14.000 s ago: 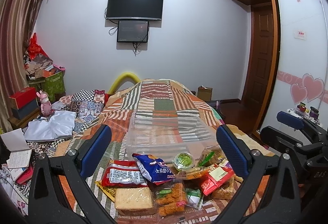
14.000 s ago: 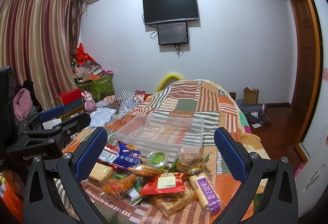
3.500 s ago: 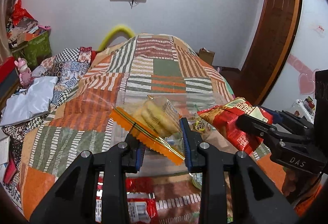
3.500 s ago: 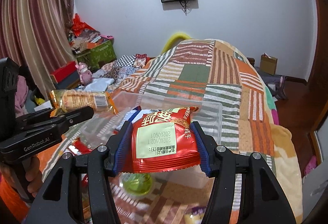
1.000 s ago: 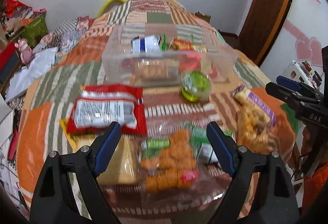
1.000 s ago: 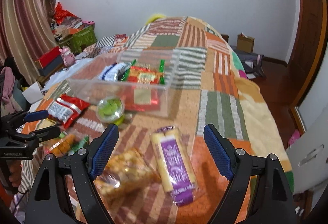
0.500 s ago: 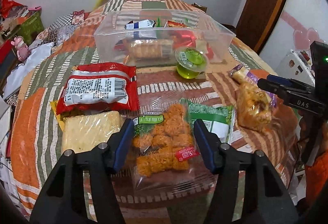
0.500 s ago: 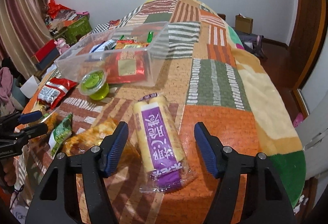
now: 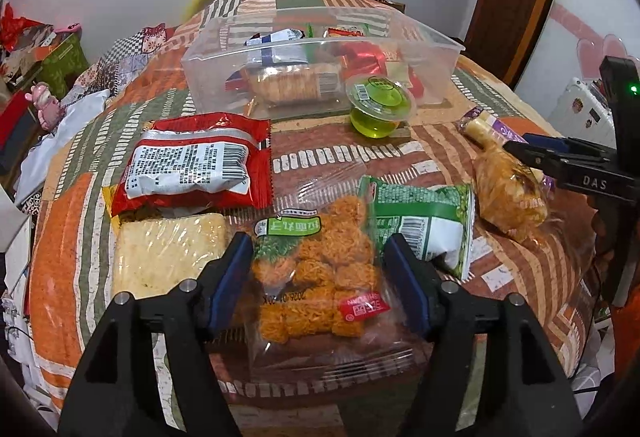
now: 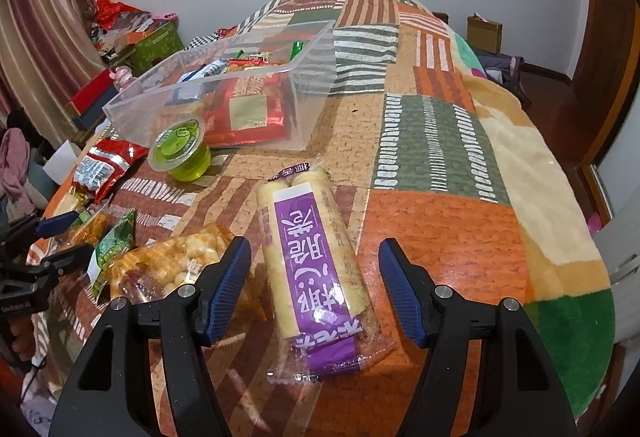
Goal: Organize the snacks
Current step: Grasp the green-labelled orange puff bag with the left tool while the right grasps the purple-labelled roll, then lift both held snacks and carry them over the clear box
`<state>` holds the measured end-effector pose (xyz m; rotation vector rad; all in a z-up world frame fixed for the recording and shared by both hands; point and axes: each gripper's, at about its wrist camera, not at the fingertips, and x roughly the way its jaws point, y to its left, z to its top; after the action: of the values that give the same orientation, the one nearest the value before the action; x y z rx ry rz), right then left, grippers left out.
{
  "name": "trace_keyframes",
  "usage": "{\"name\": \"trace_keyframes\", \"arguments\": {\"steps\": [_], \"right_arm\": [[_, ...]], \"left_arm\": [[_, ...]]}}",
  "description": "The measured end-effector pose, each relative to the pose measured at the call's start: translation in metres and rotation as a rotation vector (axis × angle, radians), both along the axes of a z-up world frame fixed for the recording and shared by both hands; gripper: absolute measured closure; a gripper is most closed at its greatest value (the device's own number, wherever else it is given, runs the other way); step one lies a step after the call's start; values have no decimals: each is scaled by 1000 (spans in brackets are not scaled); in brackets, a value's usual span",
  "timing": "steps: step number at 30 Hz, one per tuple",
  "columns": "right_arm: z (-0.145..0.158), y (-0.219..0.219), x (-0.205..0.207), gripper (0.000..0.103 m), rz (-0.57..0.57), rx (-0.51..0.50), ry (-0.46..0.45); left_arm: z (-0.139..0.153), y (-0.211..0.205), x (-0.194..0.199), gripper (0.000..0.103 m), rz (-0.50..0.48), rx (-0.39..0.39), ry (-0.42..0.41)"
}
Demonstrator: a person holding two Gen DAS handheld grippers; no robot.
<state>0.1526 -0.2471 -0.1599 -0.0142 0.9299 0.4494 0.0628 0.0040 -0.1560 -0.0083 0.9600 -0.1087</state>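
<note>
Blue-padded left claw [image 9: 320, 279] just reopening astride orange snack bag [image 9: 320, 269], right claw [image 10: 314, 287] open astride purple pack [image 10: 316, 261]

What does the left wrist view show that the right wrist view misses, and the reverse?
Left wrist only: the pale cracker block and the whole bag of orange fried balls between the left gripper fingers. Right wrist only: the full purple-labelled pack, the cardboard box on the floor. Both: clear bin, green jelly cup, red packet.

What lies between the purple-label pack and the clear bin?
Only bare quilt separates the purple-label pack from the clear bin, as the right wrist view shows; the green jelly cup sits off to the left.
</note>
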Motion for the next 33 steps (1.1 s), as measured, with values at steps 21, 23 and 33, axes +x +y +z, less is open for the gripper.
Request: {"name": "trace_keyframes", "arguments": {"steps": [21, 23, 33], "right_arm": [[0, -2, -1, 59, 10, -17, 8], [2, -4, -2, 59, 9, -10, 3], [27, 1, -5, 60, 14, 36, -62]], "left_arm": [[-7, 1, 4, 37, -18, -117, 26], [-6, 0, 4, 40, -18, -108, 23], [24, 7, 1, 43, 6, -121, -55]]}}
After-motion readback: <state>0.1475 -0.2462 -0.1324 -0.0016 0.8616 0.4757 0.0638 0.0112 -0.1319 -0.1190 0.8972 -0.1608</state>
